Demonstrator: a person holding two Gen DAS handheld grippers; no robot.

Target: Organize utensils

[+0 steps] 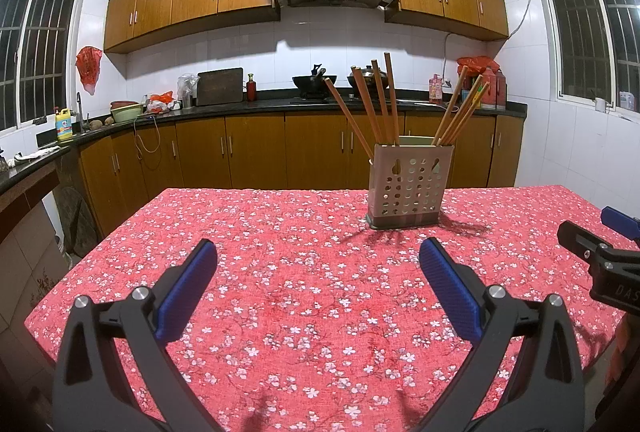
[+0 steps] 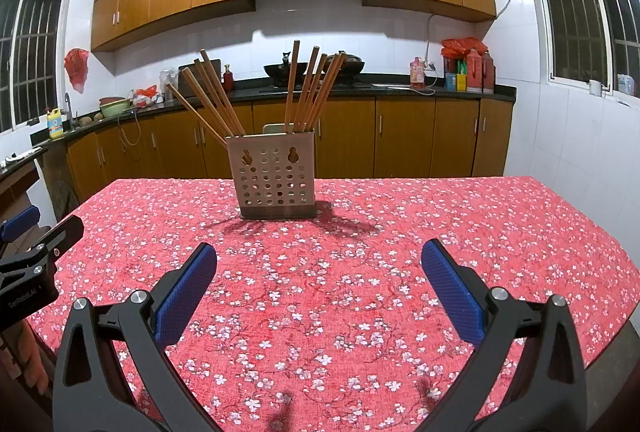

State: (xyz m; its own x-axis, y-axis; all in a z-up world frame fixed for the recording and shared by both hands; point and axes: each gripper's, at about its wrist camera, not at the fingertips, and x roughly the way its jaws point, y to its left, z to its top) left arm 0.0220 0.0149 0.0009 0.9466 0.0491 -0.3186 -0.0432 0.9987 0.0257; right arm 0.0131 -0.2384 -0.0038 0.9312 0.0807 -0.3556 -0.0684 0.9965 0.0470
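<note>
Reaching carelessly among the splayed brown wooden chopsticks (image 2: 216, 96) could tip the perforated beige plastic holder (image 2: 276, 176) standing mid-tabletop (image 2: 440, 232) on red floral cloth. The sticks lean in two fans. Left tool (image 1: 318, 256) and right tool (image 2: 319, 260) both gape wide, empty.

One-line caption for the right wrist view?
Open right gripper hovers above red floral tablecloth, facing perforated metal holder of wooden chopsticks.

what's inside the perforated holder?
The holder has wooden chopsticks fanned in two bunches, one leaning left, one standing right. Their lower ends are hidden behind the wall.
</note>
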